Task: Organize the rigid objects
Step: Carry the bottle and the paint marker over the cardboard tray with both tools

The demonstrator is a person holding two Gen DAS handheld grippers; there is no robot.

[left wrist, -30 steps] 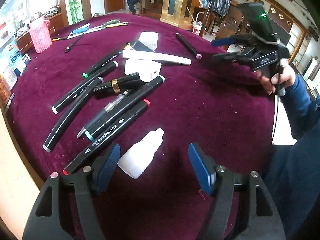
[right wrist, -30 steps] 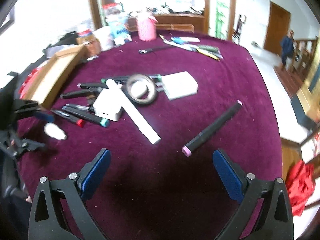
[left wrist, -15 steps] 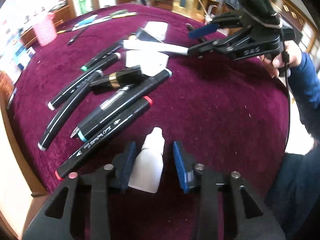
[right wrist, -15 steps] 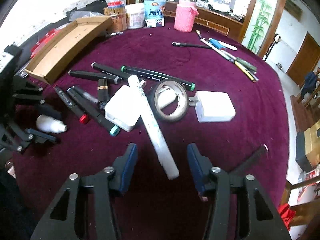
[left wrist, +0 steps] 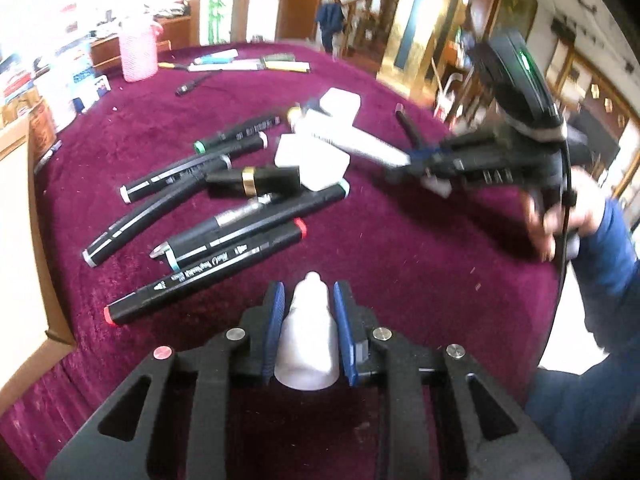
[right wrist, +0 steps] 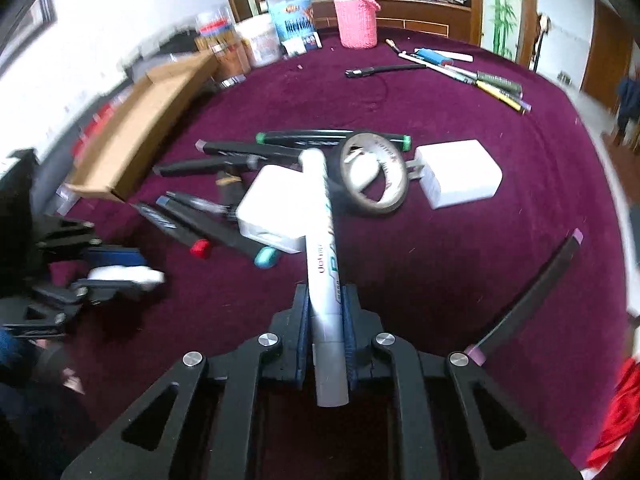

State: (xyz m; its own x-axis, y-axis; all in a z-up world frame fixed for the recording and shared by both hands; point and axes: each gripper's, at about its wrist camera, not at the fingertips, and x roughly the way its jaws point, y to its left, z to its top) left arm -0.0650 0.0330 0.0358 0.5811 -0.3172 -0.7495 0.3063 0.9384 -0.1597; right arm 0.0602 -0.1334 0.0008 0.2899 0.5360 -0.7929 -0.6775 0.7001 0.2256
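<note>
1. Both pairs of jaws have just been closing, and each now grips something: the left gripper (left wrist: pixel 307 312) clamps a small white bottle (left wrist: pixel 306 344) between its blue pads, and the right gripper (right wrist: pixel 327 320) clamps a long white marker (right wrist: pixel 324 264) near its rear end.
2. In the left wrist view the bottle points nozzle-forward, away from the camera, over the dark red tablecloth (left wrist: pixel 400 264).
3. Just left of the bottle lies a black marker with red end caps (left wrist: pixel 208 276), and beyond it a black marker with teal caps (left wrist: pixel 256 224) and several more black pens fanned side by side.
4. From the right wrist view, the white marker runs forward over a white charger block (right wrist: pixel 268 208), its far tip beside a roll of tape (right wrist: pixel 374 172).
5. A second white charger (right wrist: pixel 458 178) sits just right of the tape.
6. A black marker with pink ends (right wrist: pixel 528 292) lies apart at the right.
7. A cardboard box (right wrist: pixel 132 140) stands at the left edge of the table, and a pink knitted holder (right wrist: pixel 356 16) at the far side.
</note>
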